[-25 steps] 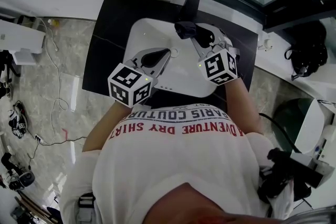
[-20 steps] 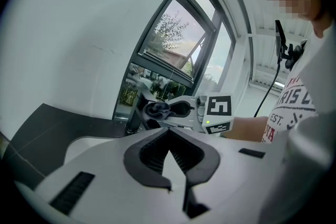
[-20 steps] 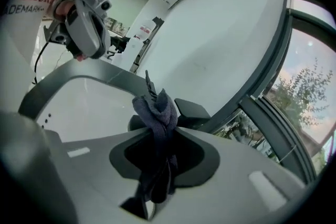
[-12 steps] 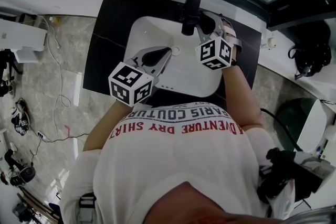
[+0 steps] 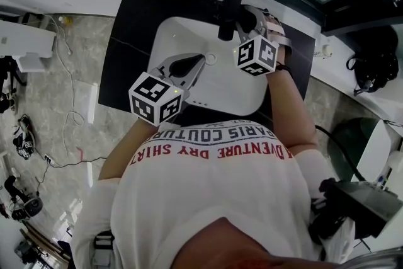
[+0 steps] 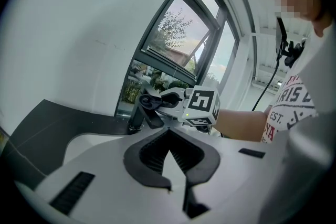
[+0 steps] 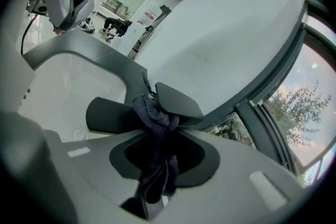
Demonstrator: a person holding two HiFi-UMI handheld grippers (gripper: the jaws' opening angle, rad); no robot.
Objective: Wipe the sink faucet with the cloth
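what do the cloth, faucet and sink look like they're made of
Cloth: dark knitted fabric, maybe cotton or wool; ribbed loops show and it hangs limp.
Faucet: likely metal with a matte black coating; flat surfaces, no glare.
Sink: smooth white, probably ceramic; even, seamless surface.

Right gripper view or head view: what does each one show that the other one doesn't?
Only the right gripper view shows the dark cloth pinched in the right hand-held gripper and pressed on the black faucet. Only the head view shows the person's white shirt and the cables on the floor. Both show the white sink, the faucet and the left hand-held gripper.
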